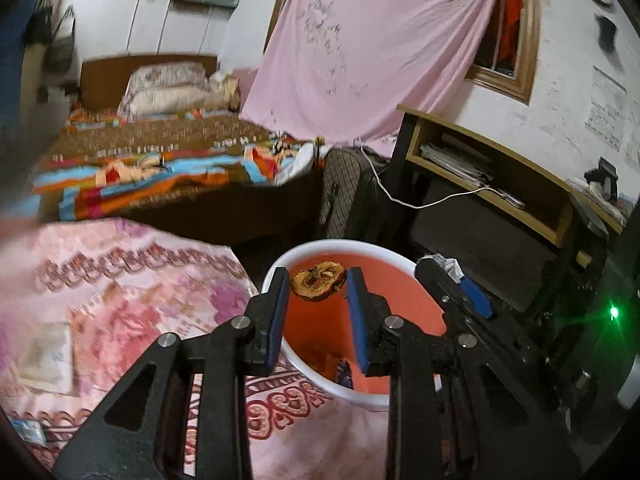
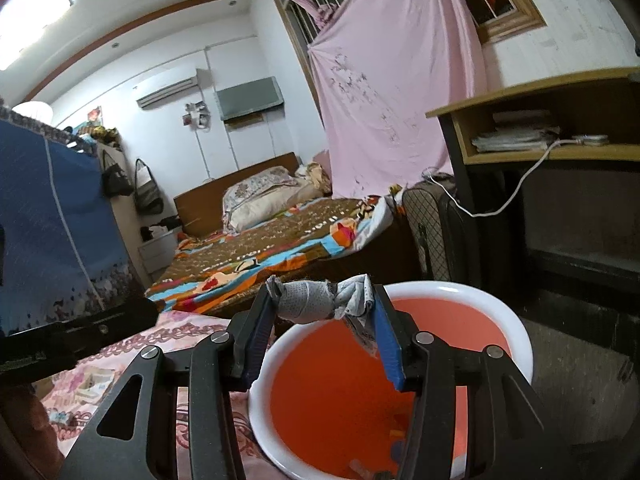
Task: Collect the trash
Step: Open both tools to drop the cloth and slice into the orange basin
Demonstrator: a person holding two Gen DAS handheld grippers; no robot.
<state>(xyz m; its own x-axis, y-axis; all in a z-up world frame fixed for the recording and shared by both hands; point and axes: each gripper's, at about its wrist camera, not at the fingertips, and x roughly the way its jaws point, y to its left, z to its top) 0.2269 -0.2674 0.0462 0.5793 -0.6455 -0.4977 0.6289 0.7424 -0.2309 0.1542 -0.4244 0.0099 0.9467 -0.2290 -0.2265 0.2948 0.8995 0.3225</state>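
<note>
Peel (image 1: 318,281), rag (image 2: 320,299) (over bin (image 2: 516,322))

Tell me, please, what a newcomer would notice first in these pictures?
The round white bin with an orange inside stands in front of both grippers. Over it, the left gripper holds a dried brown peel ring, and the right gripper holds a crumpled grey cloth wad.

Home bedroom, bed (image 2: 280,240) with pillows (image 2: 260,200), curtain (image 2: 392,80), desk (image 2: 560,120)
</note>
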